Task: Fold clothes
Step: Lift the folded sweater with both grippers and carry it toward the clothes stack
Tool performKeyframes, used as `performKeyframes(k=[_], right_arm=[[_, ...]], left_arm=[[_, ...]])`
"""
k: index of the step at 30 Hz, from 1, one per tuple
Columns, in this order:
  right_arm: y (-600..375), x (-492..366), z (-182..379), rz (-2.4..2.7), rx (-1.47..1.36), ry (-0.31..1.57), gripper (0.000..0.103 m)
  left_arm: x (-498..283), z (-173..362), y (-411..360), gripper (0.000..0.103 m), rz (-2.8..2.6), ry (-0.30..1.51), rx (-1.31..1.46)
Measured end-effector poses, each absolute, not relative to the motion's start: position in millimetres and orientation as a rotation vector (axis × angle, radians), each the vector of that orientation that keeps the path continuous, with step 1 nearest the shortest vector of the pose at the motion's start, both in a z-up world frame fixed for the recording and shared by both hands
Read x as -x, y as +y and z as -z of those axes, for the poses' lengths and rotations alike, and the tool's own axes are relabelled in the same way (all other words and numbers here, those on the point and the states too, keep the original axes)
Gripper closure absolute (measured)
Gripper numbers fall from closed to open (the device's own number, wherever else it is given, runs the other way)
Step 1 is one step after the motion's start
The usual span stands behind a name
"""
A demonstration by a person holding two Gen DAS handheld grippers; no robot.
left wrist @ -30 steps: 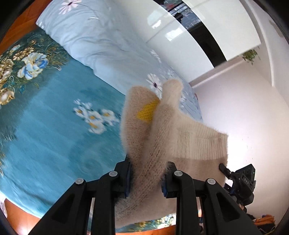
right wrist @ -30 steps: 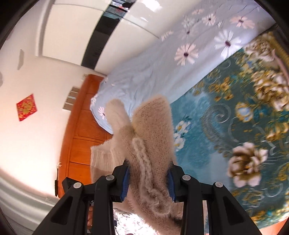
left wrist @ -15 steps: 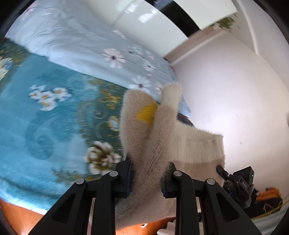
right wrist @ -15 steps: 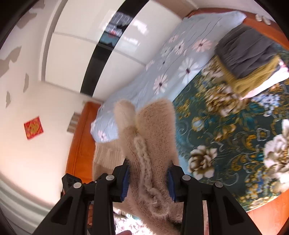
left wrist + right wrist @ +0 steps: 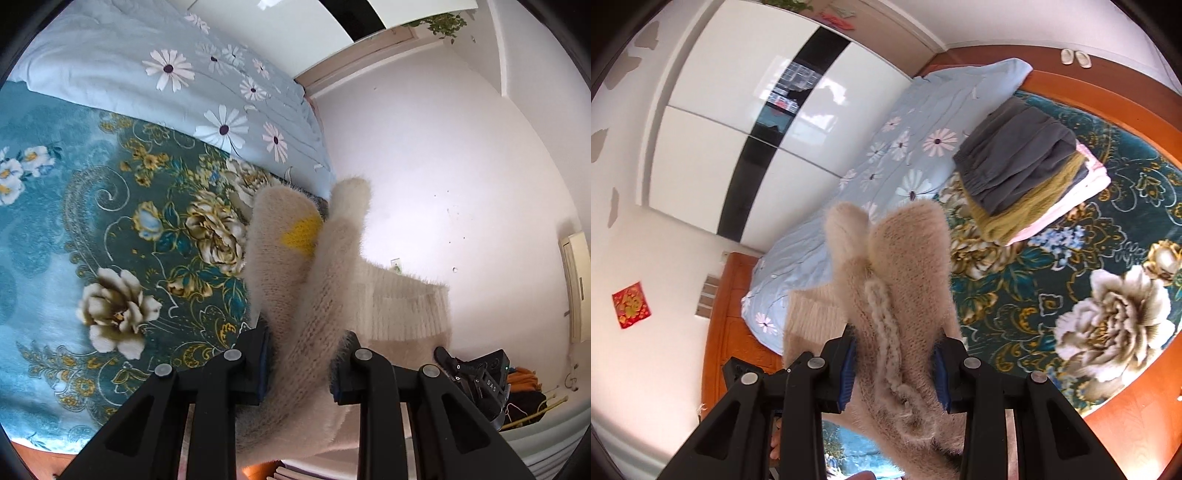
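Note:
A fuzzy cream knit sweater (image 5: pixel 295 280) with a yellow patch (image 5: pixel 301 232) is held up in the air over the bed. My left gripper (image 5: pixel 301 363) is shut on one bunched end of it. My right gripper (image 5: pixel 895 363) is shut on the other bunched end of the sweater (image 5: pixel 901 280), where a twisted cord hangs. The ribbed hem spans between the two grippers. In the left wrist view the right gripper (image 5: pixel 476 380) shows at lower right.
A teal floral bedspread (image 5: pixel 1071 295) covers the bed. A stack of folded clothes (image 5: pixel 1027 177), grey on top, lies on it beside a light blue daisy quilt (image 5: pixel 886 166). A white wardrobe (image 5: pixel 738 110) stands behind. Wooden floor edges the bed.
Both grippers swung with the sweater along the bed toward the end where the folded stack lies; the stack now shows closer in the right wrist view. Both grips are unchanged.

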State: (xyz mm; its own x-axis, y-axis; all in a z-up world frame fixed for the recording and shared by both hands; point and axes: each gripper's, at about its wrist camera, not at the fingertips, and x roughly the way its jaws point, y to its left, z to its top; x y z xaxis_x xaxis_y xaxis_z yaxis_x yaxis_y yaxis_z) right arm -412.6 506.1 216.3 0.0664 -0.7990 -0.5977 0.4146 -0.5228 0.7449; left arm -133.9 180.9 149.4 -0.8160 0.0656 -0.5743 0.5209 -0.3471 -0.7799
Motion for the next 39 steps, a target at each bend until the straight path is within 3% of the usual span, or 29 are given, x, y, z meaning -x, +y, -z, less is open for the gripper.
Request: performKeyframes(k=[20, 32, 39], right_arm=[[453.4, 512.2, -165.9, 1.553, -1.526, -0.419, 0.066], [434.5, 638.8, -191.9, 1.531, -1.503, -0.466, 0.066], [425.0, 714.1, -208.3, 1.586, -1.506, -0.423, 0.066]], left_arm=[[230.7, -122.0, 146.2, 0.078, 2.176, 1.575, -0.843], [353.0, -172.1, 126.1, 0.078, 2.312, 1.494, -0.822], [427.7, -164.2, 123.4, 0.078, 2.333, 1.526, -0.866]])
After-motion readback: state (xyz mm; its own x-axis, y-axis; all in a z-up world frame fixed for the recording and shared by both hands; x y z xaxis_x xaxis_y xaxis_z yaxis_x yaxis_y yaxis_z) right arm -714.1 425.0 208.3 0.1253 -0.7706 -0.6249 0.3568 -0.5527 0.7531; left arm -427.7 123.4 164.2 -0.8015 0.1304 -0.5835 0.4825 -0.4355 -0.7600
